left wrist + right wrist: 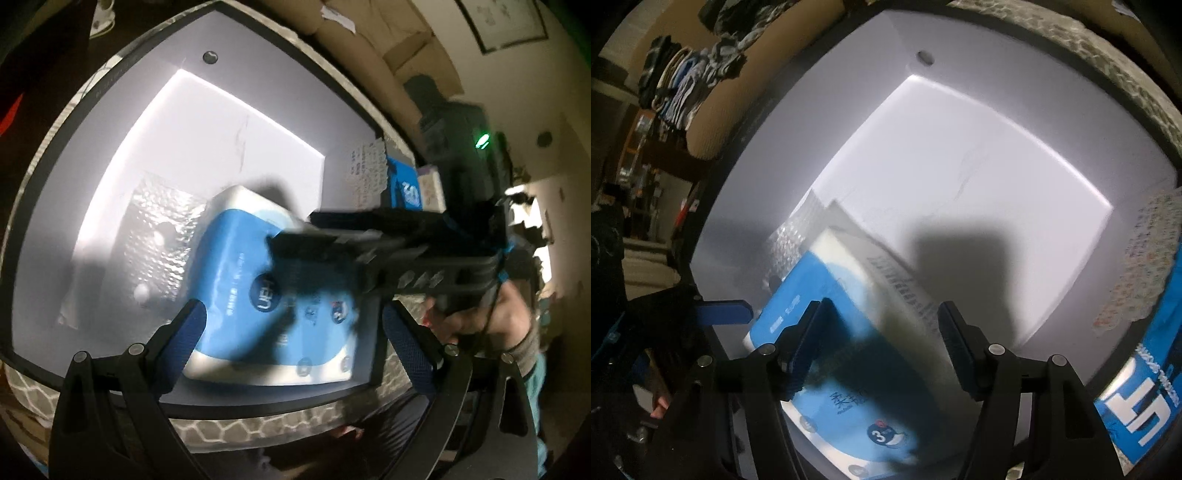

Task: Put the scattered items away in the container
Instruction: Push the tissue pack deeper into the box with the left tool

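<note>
Subject of inspection: the container (110, 122), a white-lined box with a dark rim, taken as the landmark for all positions below.

Inside the container: a blue and white tissue pack (236, 273) lies tilted, one edge raised onto a sheet of bubble wrap (162, 225) on the floor at the near-left corner. The rest of the floor, toward the far wall, shows bare.

Right gripper (879, 347): fingers spread wide and straddling the tissue pack from above. The pads show a gap to the pack on both sides; it holds nothing. In my judgement the pack is released and resting on its own.

Left gripper (291, 325): fingers wide apart, empty, poised over the container's near rim with the pack just beyond the tips.

Outside the container, at its right rim: a white patterned packet (365, 173) leans over the edge, touching the wall. Whether it counts as inside I cannot tell. A blue box with white lettering (1145, 391) stands just beside that rim, outside.

Assessment: task partly complete. One item is deposited. At least the blue box, and probably the patterned packet, remain to be placed. Both grippers are free for the next pick. Other items beyond view cannot be ruled out.
</note>
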The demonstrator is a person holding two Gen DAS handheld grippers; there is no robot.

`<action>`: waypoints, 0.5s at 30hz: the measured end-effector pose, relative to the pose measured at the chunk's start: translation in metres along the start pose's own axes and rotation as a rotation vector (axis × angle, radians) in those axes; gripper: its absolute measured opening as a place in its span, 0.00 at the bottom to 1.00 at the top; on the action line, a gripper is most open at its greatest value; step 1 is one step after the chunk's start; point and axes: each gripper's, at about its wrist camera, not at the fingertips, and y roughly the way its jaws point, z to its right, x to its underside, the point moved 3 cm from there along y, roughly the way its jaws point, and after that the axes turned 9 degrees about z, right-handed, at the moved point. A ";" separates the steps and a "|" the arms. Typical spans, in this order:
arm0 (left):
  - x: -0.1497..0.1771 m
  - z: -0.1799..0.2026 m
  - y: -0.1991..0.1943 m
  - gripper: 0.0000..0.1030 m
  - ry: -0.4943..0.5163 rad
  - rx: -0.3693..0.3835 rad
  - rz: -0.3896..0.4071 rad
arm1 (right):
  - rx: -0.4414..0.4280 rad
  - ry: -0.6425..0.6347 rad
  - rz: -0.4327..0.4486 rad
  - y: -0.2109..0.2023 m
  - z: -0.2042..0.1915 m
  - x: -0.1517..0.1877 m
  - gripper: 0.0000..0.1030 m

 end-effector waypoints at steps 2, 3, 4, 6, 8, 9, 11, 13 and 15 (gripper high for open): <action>0.001 0.000 0.006 0.94 0.040 -0.022 -0.022 | -0.002 0.010 0.021 -0.010 0.003 -0.003 0.64; 0.002 0.000 0.010 0.93 0.058 -0.031 -0.034 | -0.007 0.012 0.027 -0.015 0.004 -0.004 0.64; 0.003 -0.001 0.015 0.93 0.087 -0.046 -0.046 | -0.011 0.014 0.030 -0.019 0.005 -0.005 0.64; 0.006 0.000 0.021 0.93 0.116 -0.052 -0.066 | -0.024 0.019 0.036 -0.024 0.006 -0.006 0.64; 0.008 -0.001 0.026 0.92 0.135 -0.066 -0.072 | -0.040 0.030 0.030 -0.024 0.005 -0.005 0.64; 0.008 -0.001 0.028 0.92 0.135 -0.069 -0.072 | -0.047 0.033 0.025 -0.022 0.005 -0.004 0.64; 0.007 -0.002 0.031 0.92 0.135 -0.066 -0.077 | -0.055 0.036 0.016 -0.019 0.004 -0.002 0.64; 0.011 0.002 0.025 0.92 0.140 -0.060 -0.087 | -0.067 0.040 0.002 -0.013 0.001 -0.001 0.64; 0.014 0.006 0.023 0.92 0.162 -0.071 -0.098 | -0.081 0.045 -0.015 -0.007 0.001 0.001 0.64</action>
